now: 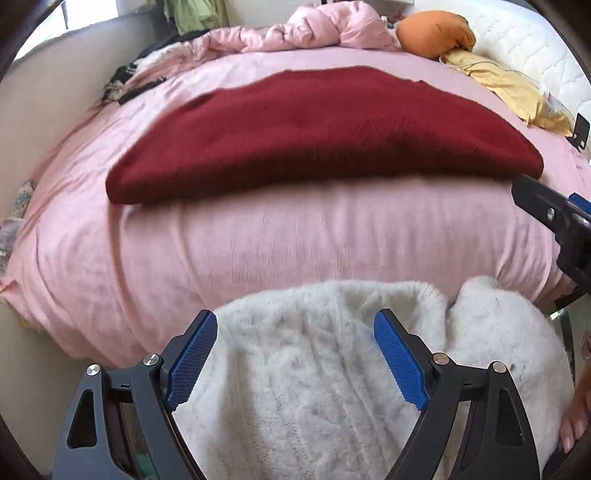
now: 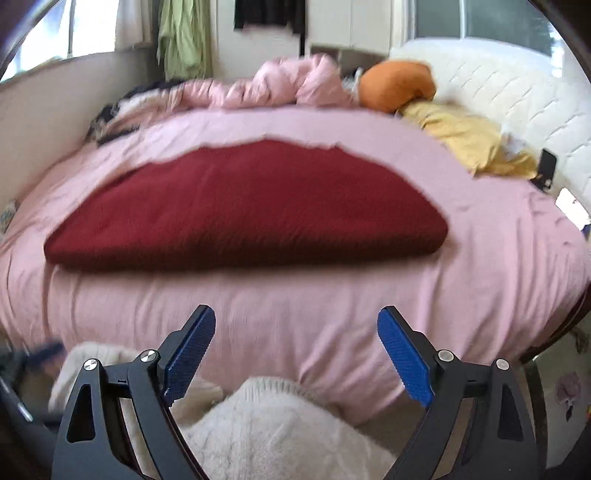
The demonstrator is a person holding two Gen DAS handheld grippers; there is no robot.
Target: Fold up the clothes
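A folded dark red garment (image 1: 317, 136) lies flat on the pink bed sheet (image 1: 295, 236); it also shows in the right wrist view (image 2: 243, 210). A fluffy white sweater (image 1: 314, 376) lies below the bed's near edge, under my left gripper (image 1: 295, 354), which is open and empty above it. My right gripper (image 2: 295, 350) is open and empty, above the sweater's edge (image 2: 280, 421) and the bed's front side. The right gripper's black body (image 1: 554, 218) shows at the right edge of the left wrist view.
A bunched pink duvet (image 1: 306, 29), an orange cushion (image 1: 436, 33) and a yellow cloth (image 1: 509, 88) lie at the bed's far side. A white quilted mattress (image 1: 528, 48) stands at the right. A wall (image 1: 44, 85) borders the left.
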